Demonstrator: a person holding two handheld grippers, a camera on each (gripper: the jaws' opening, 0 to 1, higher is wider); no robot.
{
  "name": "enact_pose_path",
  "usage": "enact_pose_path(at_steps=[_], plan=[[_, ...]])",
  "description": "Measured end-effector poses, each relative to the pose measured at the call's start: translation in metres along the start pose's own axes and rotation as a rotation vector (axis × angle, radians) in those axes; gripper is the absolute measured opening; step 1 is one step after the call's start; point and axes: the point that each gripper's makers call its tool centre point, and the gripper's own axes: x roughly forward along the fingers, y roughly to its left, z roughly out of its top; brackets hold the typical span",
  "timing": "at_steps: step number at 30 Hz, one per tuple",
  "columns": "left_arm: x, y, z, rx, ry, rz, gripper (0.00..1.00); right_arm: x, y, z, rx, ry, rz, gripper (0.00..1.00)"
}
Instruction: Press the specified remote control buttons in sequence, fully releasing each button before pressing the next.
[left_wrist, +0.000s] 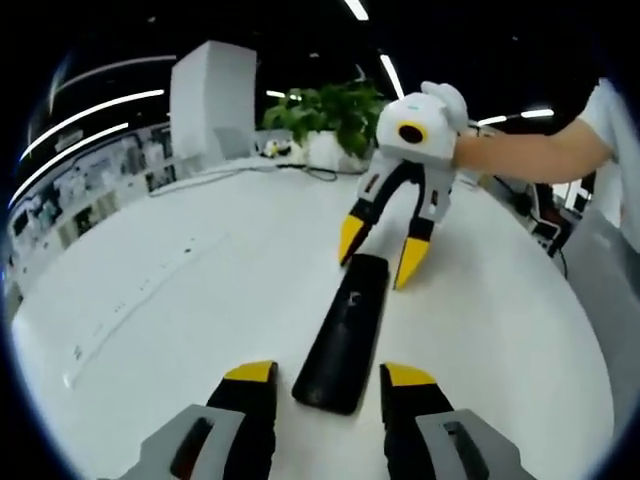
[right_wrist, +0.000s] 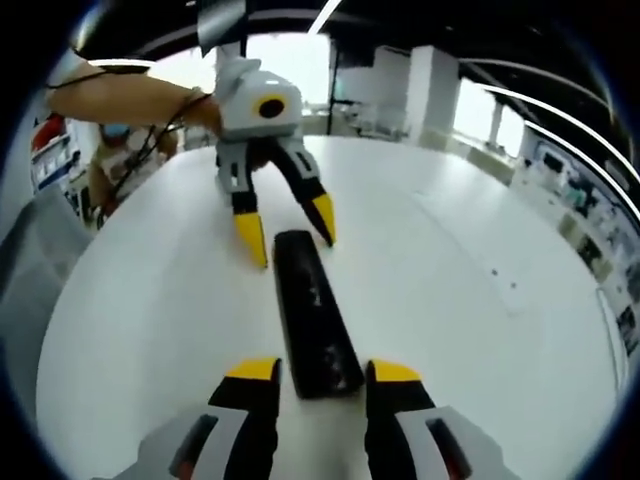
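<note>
Desk (left_wrist: 200, 300): we record a smooth white top, faintly sheened, reflecting the ceiling lights softly.

Remote control (left_wrist: 345, 335): we note black plastic, a matt body with slight gloss at the near end in the right gripper view.

Left tool (left_wrist: 330, 400) and right tool (right_wrist: 320, 395): we list hard plastic, black jaws with glossy yellow tips, grey matt shells, and a smooth white housing.

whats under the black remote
The black remote lies flat on the white table, bare tabletop around it. Its underside and anything beneath are covered.
</note>
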Motion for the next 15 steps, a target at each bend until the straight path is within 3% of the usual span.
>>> enact_pose_path(at_steps=[4, 9, 11, 15], plan=[[-0.005, 0.002, 0.007, -0.034, -0.062, 0.042, 0.45, 0.001, 0.002, 0.005, 0.027, -0.038, -0.016, 0.36], [-0.009, 0.005, 0.011, -0.071, -0.115, 0.126, 0.63, 0.000, 0.001, 0.011, 0.033, -0.077, -0.073, 0.41], [-0.012, 0.003, 0.012, -0.096, -0.143, 0.154, 0.65, -0.003, -0.001, 0.018, 0.066, -0.133, -0.102, 0.41], [-0.015, -0.003, 0.014, -0.120, -0.185, 0.188, 0.69, -0.008, 0.000, 0.019, 0.091, -0.165, -0.139, 0.44]])
